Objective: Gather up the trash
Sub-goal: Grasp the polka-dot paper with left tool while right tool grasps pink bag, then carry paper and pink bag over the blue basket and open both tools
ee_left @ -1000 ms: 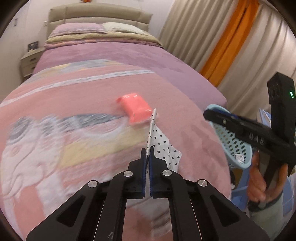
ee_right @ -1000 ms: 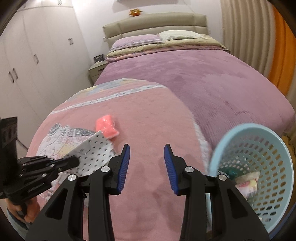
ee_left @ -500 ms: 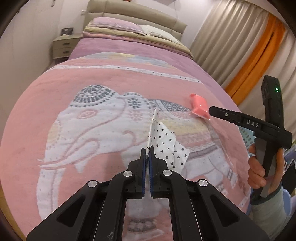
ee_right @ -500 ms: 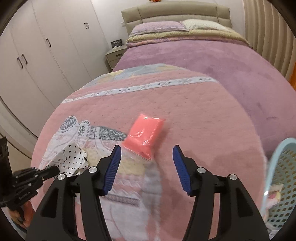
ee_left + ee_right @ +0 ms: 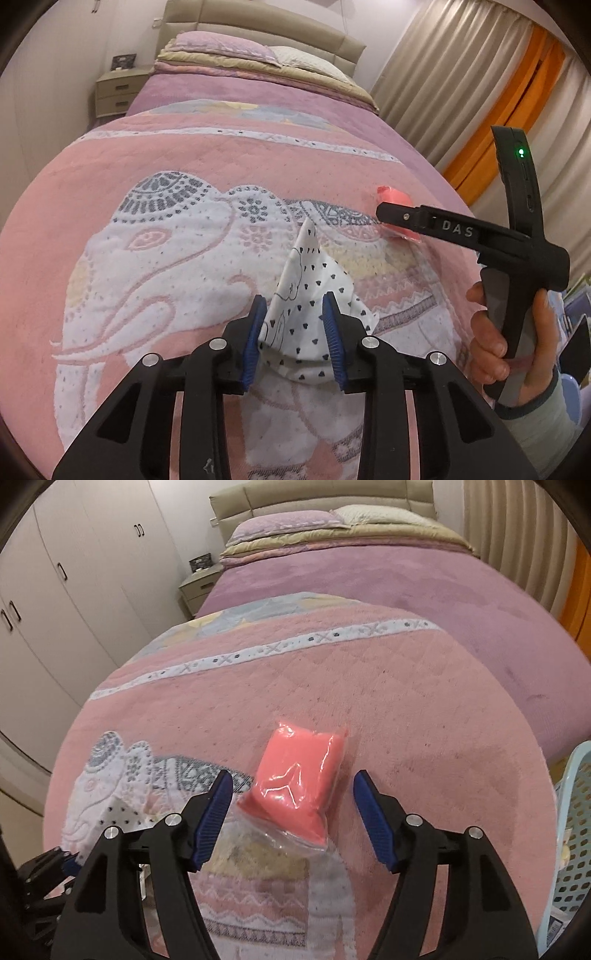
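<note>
Left tongs (image 5: 293, 341) stand parted around a dotted wrapper (image 5: 310, 295) lying on the bed's pink blanket (image 5: 110, 184). Right tongs (image 5: 291, 812) gape wide, straddling the pink packet (image 5: 299, 786) beside that wrapper; basket (image 5: 576, 819) beyond it.

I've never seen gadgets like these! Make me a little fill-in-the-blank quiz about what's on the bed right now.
1. The packet lying between the open fingers of the right gripper is coloured ____.
2. The white paper between the fingers of the left gripper is printed with small black ____.
3. The big white animal woven into the pink blanket is an ____.
4. The basket at the right edge is light ____.

Missing words: pink; hearts; elephant; blue
</note>
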{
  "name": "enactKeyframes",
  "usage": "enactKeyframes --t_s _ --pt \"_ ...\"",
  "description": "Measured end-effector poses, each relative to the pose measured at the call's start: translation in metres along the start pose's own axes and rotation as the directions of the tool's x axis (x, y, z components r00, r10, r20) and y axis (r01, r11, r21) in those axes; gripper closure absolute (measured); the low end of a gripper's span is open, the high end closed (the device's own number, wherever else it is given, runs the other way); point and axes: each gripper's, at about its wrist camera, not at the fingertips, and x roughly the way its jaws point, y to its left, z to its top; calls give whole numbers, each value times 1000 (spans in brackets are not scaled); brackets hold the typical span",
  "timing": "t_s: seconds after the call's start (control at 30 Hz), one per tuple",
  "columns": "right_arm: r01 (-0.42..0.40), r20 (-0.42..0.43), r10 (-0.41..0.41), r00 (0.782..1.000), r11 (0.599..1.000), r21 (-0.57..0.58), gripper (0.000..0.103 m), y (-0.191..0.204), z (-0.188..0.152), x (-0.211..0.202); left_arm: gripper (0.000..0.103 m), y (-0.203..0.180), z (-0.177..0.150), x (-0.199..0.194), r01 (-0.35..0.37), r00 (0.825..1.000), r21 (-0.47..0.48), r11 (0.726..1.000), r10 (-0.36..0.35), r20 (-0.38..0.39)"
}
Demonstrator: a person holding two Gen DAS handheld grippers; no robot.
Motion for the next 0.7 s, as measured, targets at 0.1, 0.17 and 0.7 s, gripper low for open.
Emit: enactKeyframes --t_s 0.1,0.17,0.7 --pt "47 19 -47 999 998 -38 61 6 -3 0 77 -4 1 2 -11 1000 7 1000 11 5" --pt "54 34 -53 998 997 -48 65 6 -6 -3 90 -6 0 3 -14 1000 14 1000 14 1" --pt "85 174 -87 981 996 22 67 -46 -30 -89 101 -76 27 -26 14 989 133 991 -33 141"
